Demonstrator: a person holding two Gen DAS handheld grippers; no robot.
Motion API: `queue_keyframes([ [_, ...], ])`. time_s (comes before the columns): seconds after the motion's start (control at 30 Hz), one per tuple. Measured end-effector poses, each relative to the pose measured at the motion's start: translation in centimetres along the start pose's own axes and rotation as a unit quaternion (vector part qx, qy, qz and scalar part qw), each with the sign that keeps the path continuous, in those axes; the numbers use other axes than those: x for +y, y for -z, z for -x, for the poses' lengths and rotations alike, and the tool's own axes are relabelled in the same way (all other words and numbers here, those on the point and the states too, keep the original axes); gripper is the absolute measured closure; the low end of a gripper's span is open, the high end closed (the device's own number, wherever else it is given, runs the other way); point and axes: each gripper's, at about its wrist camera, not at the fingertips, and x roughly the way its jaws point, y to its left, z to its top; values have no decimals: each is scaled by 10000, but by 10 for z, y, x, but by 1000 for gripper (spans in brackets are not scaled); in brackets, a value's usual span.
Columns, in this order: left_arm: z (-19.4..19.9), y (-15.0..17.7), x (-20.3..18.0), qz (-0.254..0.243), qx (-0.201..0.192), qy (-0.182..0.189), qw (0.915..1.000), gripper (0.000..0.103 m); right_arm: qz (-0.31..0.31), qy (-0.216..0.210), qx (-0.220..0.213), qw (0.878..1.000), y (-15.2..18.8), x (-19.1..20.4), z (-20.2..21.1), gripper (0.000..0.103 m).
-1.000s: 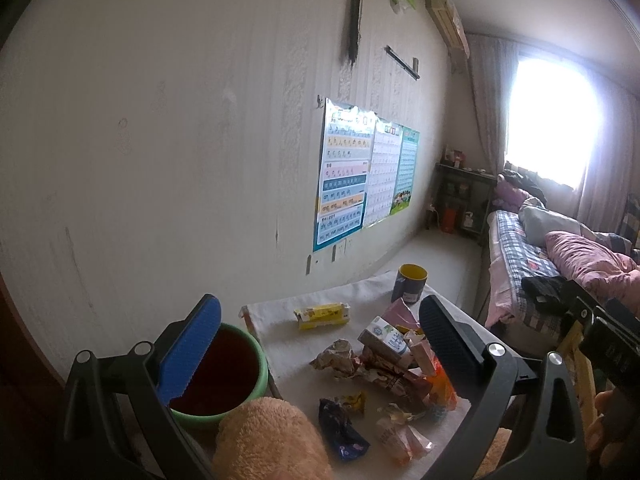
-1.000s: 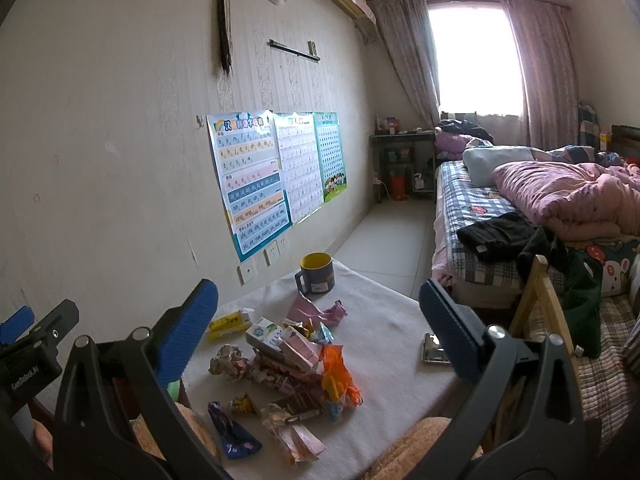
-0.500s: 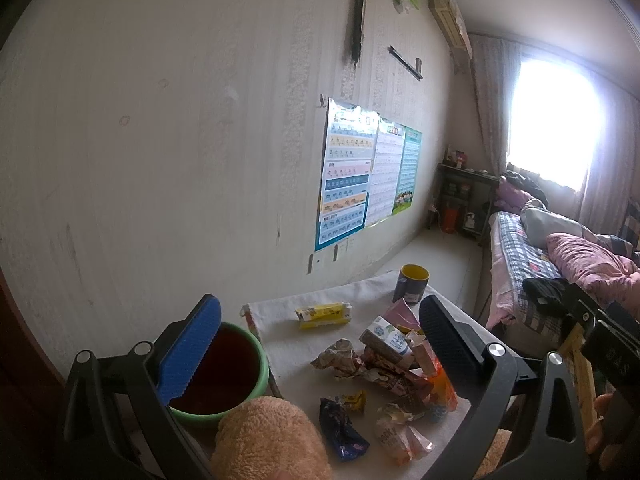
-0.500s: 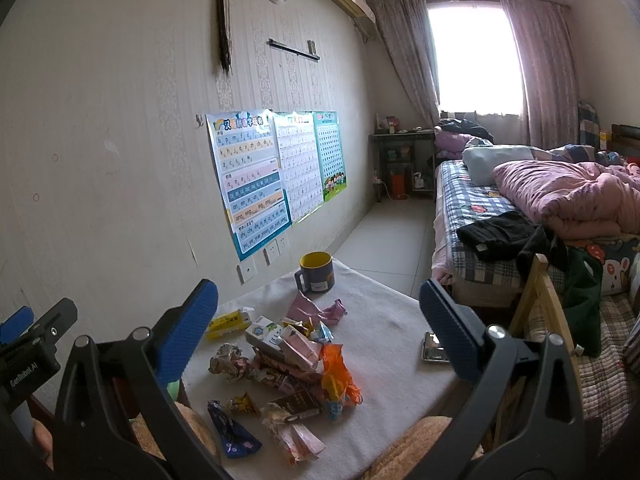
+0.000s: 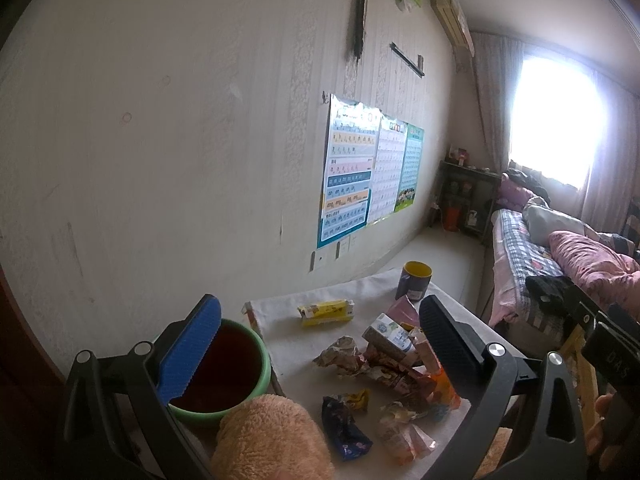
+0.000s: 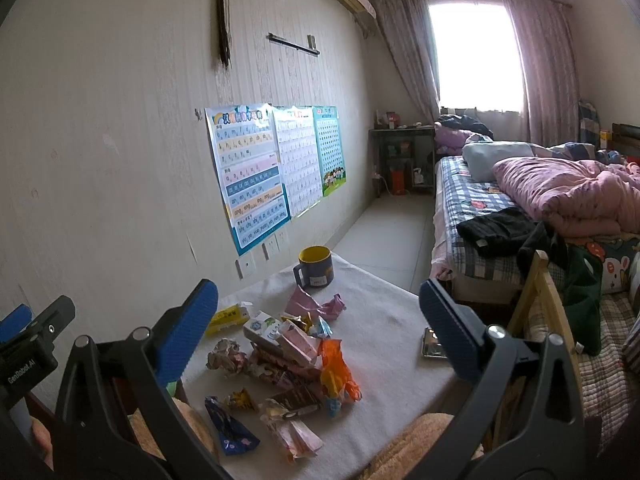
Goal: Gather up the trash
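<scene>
A heap of wrappers (image 5: 394,364) (image 6: 288,356) lies on the small white-covered table (image 5: 288,312) (image 6: 392,320): a milk carton (image 5: 390,334) (image 6: 264,328), a crumpled paper ball (image 6: 224,358), an orange wrapper (image 6: 336,372), a dark blue packet (image 5: 346,432) (image 6: 230,430). A yellow packet (image 5: 326,312) (image 6: 228,316) lies apart by the wall. A green bin (image 5: 224,368) stands left of the table. My left gripper (image 5: 320,344) hangs open above bin and table. My right gripper (image 6: 318,328) is open over the heap, holding nothing.
A blue and yellow mug (image 5: 414,282) (image 6: 314,266) stands at the table's far end. A shiny phone-like object (image 6: 432,344) lies at the right edge. A wooden chair frame (image 6: 544,300) and a bed (image 6: 520,200) are to the right. Fuzzy tan sleeves (image 5: 272,436) fill the near edge.
Both views have tilted up and shifted only slightly. Both grippers stay open and the trash has not moved.
</scene>
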Motion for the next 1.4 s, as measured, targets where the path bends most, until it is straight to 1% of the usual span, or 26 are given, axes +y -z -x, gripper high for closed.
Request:
queue_keyframes([
  [0.13, -13, 2, 0, -132, 84, -49, 9999, 8, 209, 31, 177, 9996, 4, 0, -21, 4],
  [0.23, -25, 8, 2, -210, 176, -87, 9996, 8, 518, 148, 611, 9967, 23, -2, -53, 4],
  [0.27, -30, 10, 2, -224, 214, -74, 9995, 8, 589, 173, 849, 9945, 37, -4, -67, 4],
  [0.3, -38, 14, 3, -238, 336, -64, 9991, 8, 627, 176, 1050, 9923, 46, -6, -77, 4],
  [0.37, -51, 19, 3, -265, 562, -47, 9981, 8, 751, 76, 1726, 9821, 75, -8, -106, 4],
  [0.47, -68, 27, -1, -402, 850, -116, 9955, 8, 890, -145, 2511, 9637, 112, -5, -139, 4],
  [0.53, -77, 30, -3, -507, 992, -181, 9936, 8, 935, -331, 2913, 9515, 133, -2, -153, 4],
  [0.57, -82, 33, -5, -559, 1096, -142, 9923, 8, 948, -451, 3109, 9446, 143, 0, -160, 4],
  [0.6, -88, 37, -7, -616, 1216, -104, 9906, 8, 954, -527, 3222, 9404, 150, 3, -163, 5],
  [0.7, -101, 47, -11, -742, 1434, -104, 9868, 8, 837, -776, 3637, 9245, 166, 4, -178, 12],
  [0.8, -116, 57, -21, -938, 1670, -24, 9815, 8, 649, -983, 4124, 9034, 183, 1, -194, 23],
  [0.83, -121, 60, -25, -987, 1762, 30, 9794, 8, 575, -1057, 4273, 8961, 189, 0, -199, 28],
  [0.87, -127, 63, -28, -1022, 1826, 51, 9778, 8, 504, -1154, 4372, 8905, 193, 0, -202, 33],
  [0.9, -135, 65, -30, -1040, 1917, 71, 9759, 8, 448, -1242, 4416, 8874, 195, -1, -203, 36],
  [0.97, -149, 67, -31, -1004, 2081, 202, 9727, 8, 352, -1474, 4489, 8807, 198, 0, -205, 51],
  [1.0, -160, 67, -31, -953, 2186, 277, 9708, 8, 310, -1560, 4525, 8774, 197, 0, -205, 55],
  [1.03, -166, 66, -31, -922, 2235, 310, 9698, 8, 245, -1678, 4550, 8742, 198, 0, -206, 62],
  [1.07, -177, 63, -29, -899, 2270, 344, 9691, 10, 197, -1763, 4568, 8717, 198, 0, -206, 65],
  [1.1, -190, 59, -29, -946, 2277, 365, 9684, 15, 189, -1778, 4576, 8710, 197, -2, -205, 68],
  [1.17, -212, 52, -32, -1182, 2261, 329, 9664, 18, 120, -1850, 4622, 8672, 197, -4, -206, 69],
  [1.23, -243, 44, -39, -1587, 2299, 393, 9594, 18, 13, -1915, 4652, 8642, 197, -5, -208, 68],
  [1.27, -261, 40, -43, -1807, 2372, 452, 9534, 19, -38, -1946, 4658, 8632, 196, -6, -209, 68],
  [1.3, -272, 37, -45, -1921, 2424, 473, 9498, 19, -76, -1979, 4670, 8618, 196, -7, -210, 68],
  [1.33, -295, 33, -47, -2078, 2508, 493, 9442, 20, -138, -2031, 4691, 8594, 196, -8, -211, 64],
  [1.37, -305, 32, -48, -2120, 2562, 502, 9417, 22, -166, -2047, 4698, 8586, 195, -9, -210, 61],
  [1.4, -326, 30, -48, -2145, 2695, 541, 9373, 27, -193, -2062, 4700, 8580, 195, -10, -210, 61],
])
